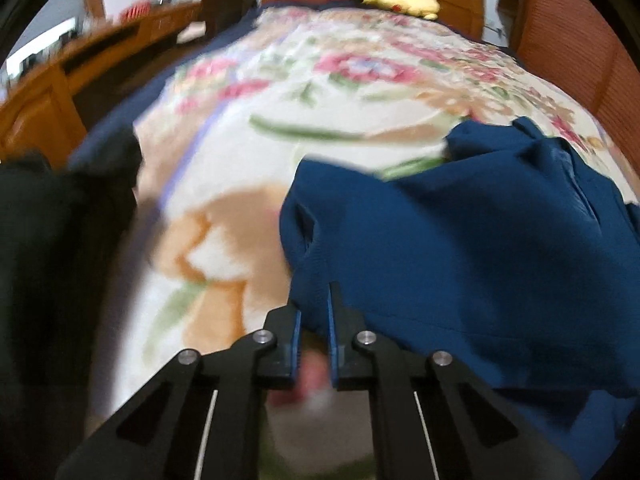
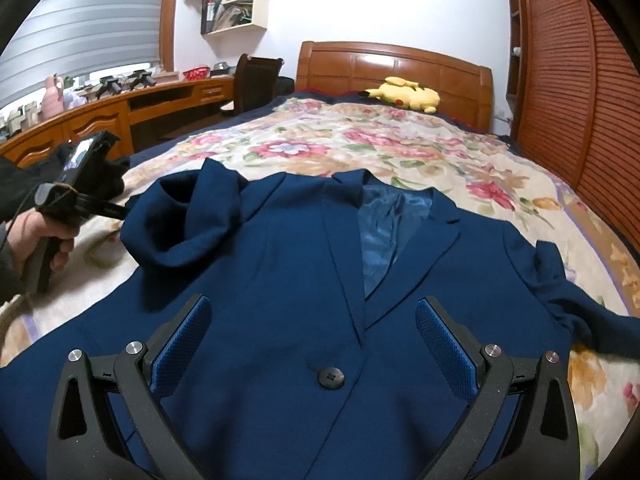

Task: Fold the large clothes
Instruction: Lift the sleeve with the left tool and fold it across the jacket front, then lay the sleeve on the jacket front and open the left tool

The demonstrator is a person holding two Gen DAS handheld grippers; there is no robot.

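Observation:
A dark blue suit jacket [image 2: 280, 280] lies front up on the flowered blanket [image 2: 320, 144], lapels apart over its shiny lining and one button [image 2: 330, 378] showing. Its left sleeve [image 2: 192, 224] is bunched and folded over the chest. My left gripper [image 2: 120, 212], held in a hand [image 2: 24, 236], meets that sleeve's edge. In the left wrist view the left gripper [image 1: 314, 300] is shut on the jacket's [image 1: 460, 260] sleeve fabric, which is pinched at the fingertips and drapes away to the right. My right gripper [image 2: 313, 302] hovers open over the jacket's front, just above the button.
A yellow plush toy [image 2: 404, 94] lies by the wooden headboard [image 2: 392, 68]. A wooden desk [image 2: 100, 120] and a dark chair [image 2: 256, 80] run along the left of the bed, louvred wardrobe doors [image 2: 580, 100] along the right. A dark sleeve [image 1: 48, 260] fills the left wrist view's left side.

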